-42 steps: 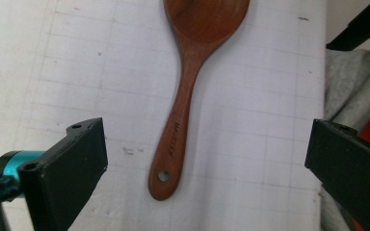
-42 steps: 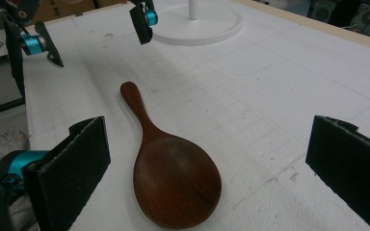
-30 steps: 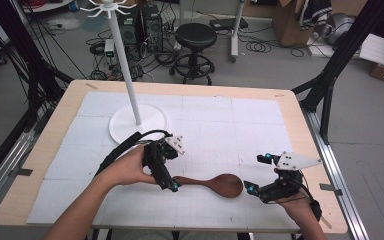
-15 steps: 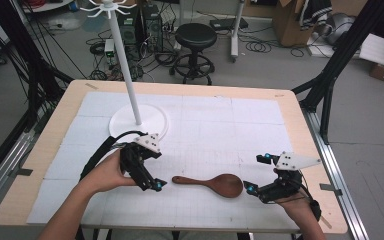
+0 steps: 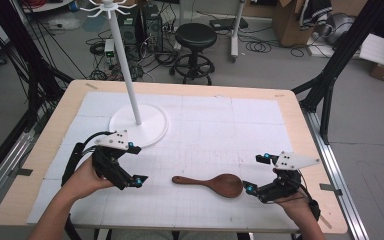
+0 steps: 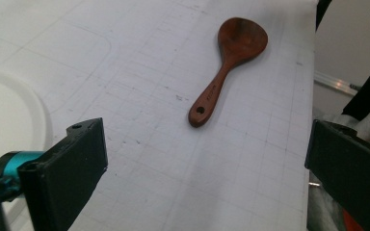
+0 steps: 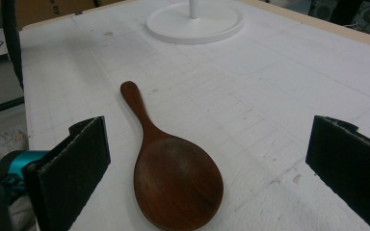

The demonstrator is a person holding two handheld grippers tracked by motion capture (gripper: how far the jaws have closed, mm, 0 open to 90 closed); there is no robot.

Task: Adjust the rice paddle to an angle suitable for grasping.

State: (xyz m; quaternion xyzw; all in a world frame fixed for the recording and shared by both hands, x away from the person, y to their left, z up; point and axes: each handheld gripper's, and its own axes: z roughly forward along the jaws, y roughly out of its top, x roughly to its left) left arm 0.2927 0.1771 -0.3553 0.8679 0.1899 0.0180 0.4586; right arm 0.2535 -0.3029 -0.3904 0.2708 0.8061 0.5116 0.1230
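Table w/ white gridded mat fills mid frame of the high view, wood border round it. White stand: round base upper left of mat, thin pole rising to top of frame; base also at top centre of right gripper view and left edge of left gripper view.

Left gripper lower left of frame, held in hand, jaws spread wide, nothing between them; left of the spoon handle, not touching.

Right gripper lower right, jaws wide apart too, gripping nothing; tips just beside spoon bowl.

Wooden spoon lies flat on mat, lower centre, between the 2 grippers, handle pointing to frame left. In right gripper view bowl sits bottom centre between the jaws. In left gripper view it's upper centre-right, well apart, hole at handle end.
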